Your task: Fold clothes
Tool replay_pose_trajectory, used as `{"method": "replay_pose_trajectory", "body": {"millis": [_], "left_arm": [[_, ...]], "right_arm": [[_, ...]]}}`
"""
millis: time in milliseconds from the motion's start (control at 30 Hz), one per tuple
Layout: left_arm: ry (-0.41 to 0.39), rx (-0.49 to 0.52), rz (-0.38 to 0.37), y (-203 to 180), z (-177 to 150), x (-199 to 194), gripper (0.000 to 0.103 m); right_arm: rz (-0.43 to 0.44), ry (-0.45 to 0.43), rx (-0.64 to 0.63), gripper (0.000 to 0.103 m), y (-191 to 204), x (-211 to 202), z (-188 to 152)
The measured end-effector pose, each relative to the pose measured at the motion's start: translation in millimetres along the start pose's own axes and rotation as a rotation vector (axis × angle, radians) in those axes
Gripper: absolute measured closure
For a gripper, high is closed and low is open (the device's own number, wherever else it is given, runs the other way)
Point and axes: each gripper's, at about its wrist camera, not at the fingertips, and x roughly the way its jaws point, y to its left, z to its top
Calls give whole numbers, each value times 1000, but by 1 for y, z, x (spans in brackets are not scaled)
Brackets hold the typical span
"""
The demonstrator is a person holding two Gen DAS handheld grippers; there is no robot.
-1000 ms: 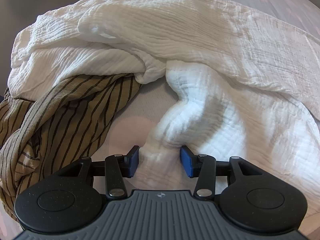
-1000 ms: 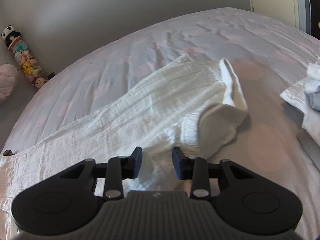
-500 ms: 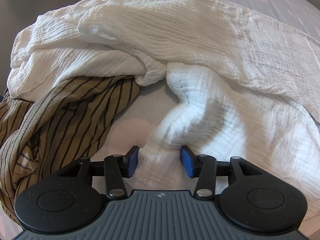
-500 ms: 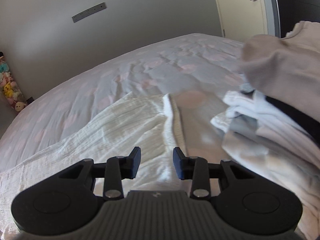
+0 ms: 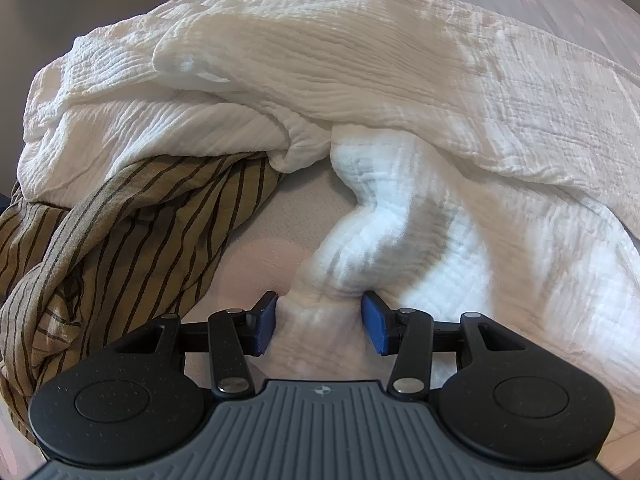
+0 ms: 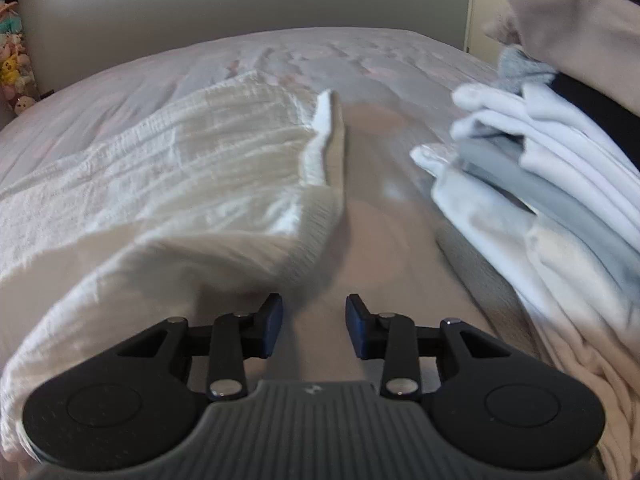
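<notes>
A white crinkled garment (image 5: 400,80) lies spread and rumpled on the bed. My left gripper (image 5: 319,322) is open, with a bunched fold of the white garment lying between its blue pads (image 5: 266,322), which do not press on it. In the right wrist view the same white garment (image 6: 180,168) stretches across the bed, its hem edge (image 6: 326,136) standing up. My right gripper (image 6: 314,330) is open and empty, low over the bedsheet just right of the garment's near edge.
An olive striped garment (image 5: 120,240) lies crumpled at the left, partly under the white one. A stack of folded clothes (image 6: 540,168) sits at the right, topped by a beige piece (image 6: 580,28). The bedsheet (image 6: 360,56) is grey with pink spots. Plush toys (image 6: 12,60) stand by the wall.
My right gripper has swung right and dropped low along the garment's edge, bringing the folded stack into view. The left gripper has barely moved and stays open around the fold.
</notes>
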Motion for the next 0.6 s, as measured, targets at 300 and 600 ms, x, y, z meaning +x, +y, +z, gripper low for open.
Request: {"method": "replay_pose_trajectory", "body": {"millis": [300, 600], "left_arm": [[-2, 4, 7, 0, 0, 1, 58], [-9, -1, 3, 1, 1, 4, 56]], "right_arm": [[144, -90, -28, 63, 44, 13, 51], [148, -31, 28, 60, 44, 29, 42]]}}
